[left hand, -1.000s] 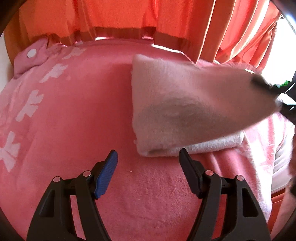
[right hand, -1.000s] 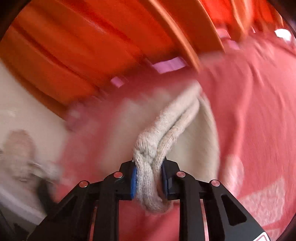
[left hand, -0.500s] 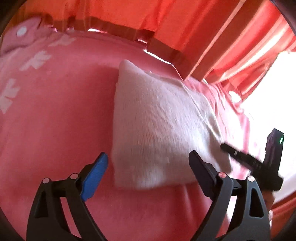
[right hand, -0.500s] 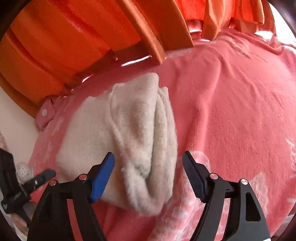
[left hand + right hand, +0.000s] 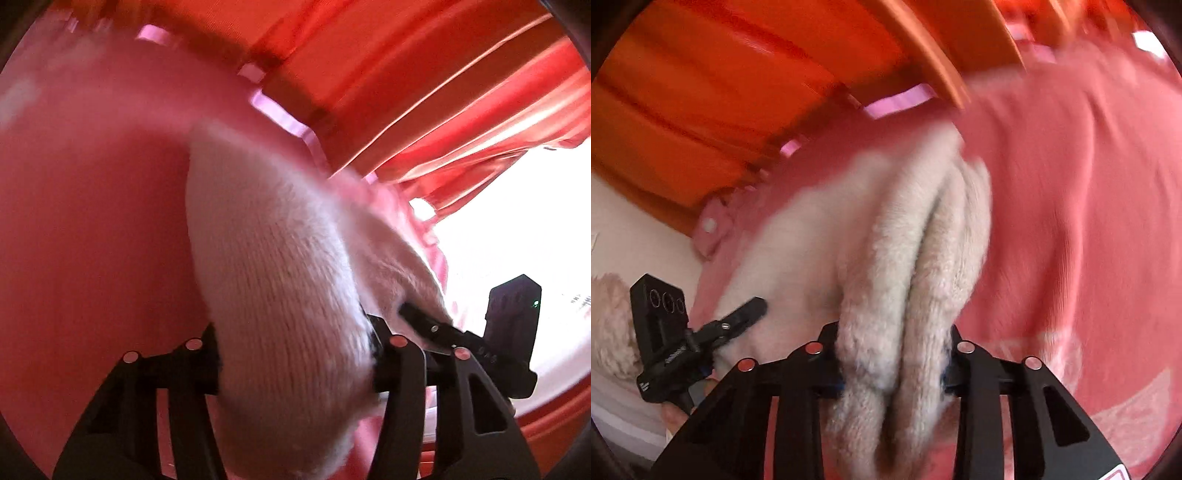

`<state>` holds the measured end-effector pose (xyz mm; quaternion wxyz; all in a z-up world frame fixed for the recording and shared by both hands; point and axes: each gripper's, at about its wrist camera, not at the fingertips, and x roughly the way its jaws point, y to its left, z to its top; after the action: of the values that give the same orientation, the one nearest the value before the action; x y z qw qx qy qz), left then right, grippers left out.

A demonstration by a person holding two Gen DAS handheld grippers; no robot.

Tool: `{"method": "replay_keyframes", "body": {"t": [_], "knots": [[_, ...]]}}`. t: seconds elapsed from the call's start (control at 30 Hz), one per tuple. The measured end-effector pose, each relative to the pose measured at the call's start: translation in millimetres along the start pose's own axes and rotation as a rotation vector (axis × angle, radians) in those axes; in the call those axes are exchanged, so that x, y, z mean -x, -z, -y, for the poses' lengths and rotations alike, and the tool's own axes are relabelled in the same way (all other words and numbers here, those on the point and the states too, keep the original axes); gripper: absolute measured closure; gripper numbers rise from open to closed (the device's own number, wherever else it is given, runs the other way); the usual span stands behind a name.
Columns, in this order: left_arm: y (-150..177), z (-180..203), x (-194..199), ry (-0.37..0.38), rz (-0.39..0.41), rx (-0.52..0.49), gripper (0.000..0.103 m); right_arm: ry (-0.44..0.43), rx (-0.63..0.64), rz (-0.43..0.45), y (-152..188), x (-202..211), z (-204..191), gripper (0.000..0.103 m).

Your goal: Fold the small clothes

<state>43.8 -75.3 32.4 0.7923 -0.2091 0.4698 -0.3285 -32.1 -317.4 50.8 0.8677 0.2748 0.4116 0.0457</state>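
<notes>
A folded cream knit garment [image 5: 280, 280] lies on a pink fleece blanket [image 5: 92, 229]. My left gripper [image 5: 295, 354] is shut on its near edge, the thick fold bulging between the jaws. My right gripper [image 5: 894, 365] is shut on the other edge of the same garment [image 5: 905, 266], where several folded layers show between the jaws. The right gripper's fingers [image 5: 428, 325] also show in the left wrist view, and the left gripper's fingers [image 5: 738, 321] show in the right wrist view.
Orange curtains [image 5: 424, 92] hang behind the blanket [image 5: 1089, 221]. A bright window [image 5: 517, 229] is at the right of the left wrist view. A pink snap tab [image 5: 709, 225] lies at the blanket's far edge. A fuzzy cream item [image 5: 609, 325] sits at far left.
Half a second ago both grippers were open around the folded garment. Now both have closed on its opposite edges. Both views are blurred by motion.
</notes>
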Motion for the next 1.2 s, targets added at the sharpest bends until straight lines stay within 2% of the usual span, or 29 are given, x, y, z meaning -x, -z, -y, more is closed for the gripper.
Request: {"method": "replay_keyframes", "body": {"t": [0.1, 0.2, 0.23, 0.3, 0.37, 0.43, 0.5, 0.53, 0.57, 0.6, 0.67, 0.73, 0.8, 0.83, 0.9, 0.97, 1.0, 1.07, 1.1, 1.13, 1.2], "knots": [[-31.8, 22.6, 47.9, 0.065, 0.093, -0.068, 0.052, -0.017, 0.112, 0.148, -26.7, 39.9, -57.0, 0.074], [-60.3, 43.3, 101.9, 0.097, 0.209, -0.165, 0.052, -0.082, 0.193, 0.293, -46.7, 73.7, -106.6, 0.074], [-69.8, 50.6, 122.8, 0.099, 0.264, -0.210, 0.051, -0.102, 0.211, 0.326, -51.5, 78.4, -118.0, 0.074], [-81.1, 55.4, 144.5, 0.085, 0.325, -0.251, 0.049, -0.128, 0.225, 0.361, -58.0, 79.1, -132.3, 0.074], [-92.6, 48.5, 154.6, 0.036, 0.350, -0.260, 0.044, -0.168, 0.176, 0.335, -63.6, 51.3, -136.2, 0.069], [-96.9, 26.6, 147.5, -0.033, 0.344, -0.235, 0.030, -0.152, 0.126, 0.260, -61.8, 8.3, -127.0, 0.052], [-90.6, -18.5, 119.1, -0.185, 0.293, -0.188, 0.026, -0.058, 0.063, 0.173, -50.9, -43.8, -109.9, 0.047], [-85.1, -33.7, 112.2, -0.247, 0.274, -0.166, 0.027, 0.038, 0.025, 0.128, -38.6, -71.5, -98.1, 0.047], [-75.1, -58.6, 97.3, -0.369, 0.245, -0.126, 0.029, 0.090, 0.003, 0.107, -29.1, -85.6, -90.9, 0.048], [-66.9, -73.9, 92.1, -0.413, 0.224, -0.105, 0.031, 0.103, -0.013, 0.100, -19.4, -94.2, -85.1, 0.051], [-50.1, -96.1, 89.0, -0.416, 0.200, -0.066, 0.031, 0.095, -0.013, 0.070, -3.0, -103.8, -85.2, 0.056], [-40.5, -102.6, 89.1, -0.450, 0.202, -0.043, 0.030, 0.102, 0.034, 0.101, 0.8, -99.2, -98.7, 0.062], [-42.4, -95.0, 82.9, -0.509, 0.199, -0.096, 0.030, 0.126, 0.100, 0.147, 2.2, -95.4, -112.4, 0.066], [-44.0, -89.1, 80.1, -0.539, 0.203, -0.138, 0.030, 0.146, 0.127, 0.157, 2.2, -98.0, -119.3, 0.071], [-48.0, -91.3, 83.1, -0.579, 0.210, -0.167, 0.030, 0.150, 0.144, 0.125, 2.2, -109.1, -127.2, 0.078], [-43.7, -96.1, 74.7, -0.601, 0.181, -0.164, 0.029, 0.174, 0.146, 0.079, -3.7, -130.0, -109.8, 0.079], [-46.9, -99.5, 66.6, -0.608, 0.160, -0.157, 0.029, 0.217, 0.159, 0.028, -2.7, -143.6, -106.5, 0.079], [-42.4, -107.9, 55.7, -0.627, 0.128, -0.162, 0.025, 0.238, 0.143, -0.019, -6.4, -158.3, -90.5, 0.075], [-39.7, -110.1, 52.4, -0.637, 0.124, -0.170, 0.023, 0.234, 0.136, -0.016, -6.7, -159.0, -87.5, 0.068], [-37.5, -110.0, 50.1, -0.651, 0.121, -0.185, 0.021, 0.252, 0.138, -0.016, -7.3, -159.0, -85.3, 0.056], [-34.8, -107.6, 47.2, -0.690, 0.122, -0.222, 0.019, 0.252, 0.117, -0.016, -8.1, -158.0, -79.4, 0.050]]}}
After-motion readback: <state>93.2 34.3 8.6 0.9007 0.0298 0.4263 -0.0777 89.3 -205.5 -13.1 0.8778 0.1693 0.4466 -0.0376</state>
